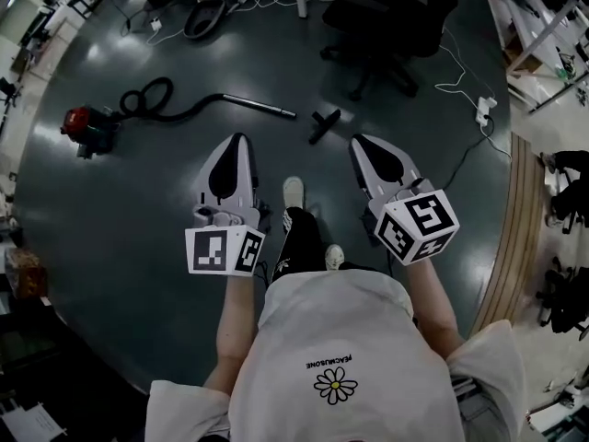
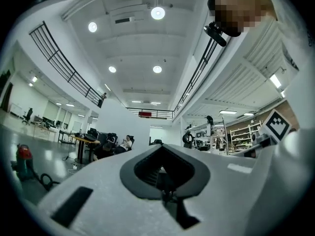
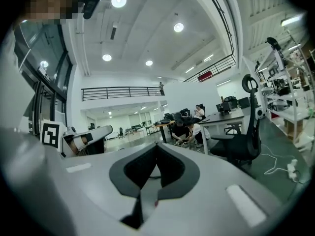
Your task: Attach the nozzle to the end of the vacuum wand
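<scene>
On the dark floor ahead lies a red vacuum cleaner (image 1: 87, 125) with a black hose that runs into a silver wand (image 1: 260, 106). Just right of the wand's free end lies the black nozzle (image 1: 323, 123), apart from it. My left gripper (image 1: 240, 140) and right gripper (image 1: 357, 143) hover side by side above my feet, both shut and empty, well short of wand and nozzle. In the left gripper view the vacuum cleaner (image 2: 21, 159) shows at the far left behind the shut left gripper (image 2: 160, 149). The right gripper view shows only the shut right gripper (image 3: 156, 149) and the room.
A black office chair (image 1: 391, 21) stands beyond the nozzle, also office chair (image 3: 243, 141) in the right gripper view. A white power strip (image 1: 484, 110) and cable lie at the right. People sit at desks (image 3: 189, 127) in the distance. A wooden strip (image 1: 515, 228) borders the floor on the right.
</scene>
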Motion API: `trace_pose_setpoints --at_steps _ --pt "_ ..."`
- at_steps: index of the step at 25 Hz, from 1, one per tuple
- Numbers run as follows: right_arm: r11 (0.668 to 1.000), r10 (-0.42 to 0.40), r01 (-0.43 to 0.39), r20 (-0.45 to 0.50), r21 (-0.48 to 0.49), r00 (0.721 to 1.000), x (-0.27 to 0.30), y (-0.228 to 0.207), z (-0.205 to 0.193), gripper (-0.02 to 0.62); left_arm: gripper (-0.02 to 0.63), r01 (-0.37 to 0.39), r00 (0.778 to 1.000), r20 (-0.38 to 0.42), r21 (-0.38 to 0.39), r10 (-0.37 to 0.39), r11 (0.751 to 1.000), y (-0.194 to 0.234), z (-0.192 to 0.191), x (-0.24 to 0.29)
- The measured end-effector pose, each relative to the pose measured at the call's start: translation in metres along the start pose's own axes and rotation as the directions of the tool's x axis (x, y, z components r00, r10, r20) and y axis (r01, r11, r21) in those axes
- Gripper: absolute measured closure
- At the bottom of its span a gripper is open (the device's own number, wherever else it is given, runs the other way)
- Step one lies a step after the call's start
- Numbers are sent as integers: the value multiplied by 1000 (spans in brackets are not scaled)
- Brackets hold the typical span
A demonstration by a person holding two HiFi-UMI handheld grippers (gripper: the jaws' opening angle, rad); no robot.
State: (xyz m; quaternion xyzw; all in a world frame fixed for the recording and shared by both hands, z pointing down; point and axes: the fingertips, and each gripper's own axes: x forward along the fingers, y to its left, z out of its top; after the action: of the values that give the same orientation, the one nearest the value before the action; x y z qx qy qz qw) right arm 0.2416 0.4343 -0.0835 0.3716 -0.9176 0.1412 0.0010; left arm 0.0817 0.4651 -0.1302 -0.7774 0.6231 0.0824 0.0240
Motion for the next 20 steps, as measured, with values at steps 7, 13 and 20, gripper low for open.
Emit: trace_pose_setpoints --at_steps 7,13,20 --pt "998 -52 51 -35 -31 998 93 -39 8 590 604 -5 999 54 -92 10 996 76 -22 82" --pt "992 -125 124 -27 -34 992 194 -69 38 590 604 96 994 53 -53 -93 994 143 -23 169" --pt "977 -211 212 -64 0 975 266 -85 38 590 604 133 991 35 -95 -130 987 224 -45 226"
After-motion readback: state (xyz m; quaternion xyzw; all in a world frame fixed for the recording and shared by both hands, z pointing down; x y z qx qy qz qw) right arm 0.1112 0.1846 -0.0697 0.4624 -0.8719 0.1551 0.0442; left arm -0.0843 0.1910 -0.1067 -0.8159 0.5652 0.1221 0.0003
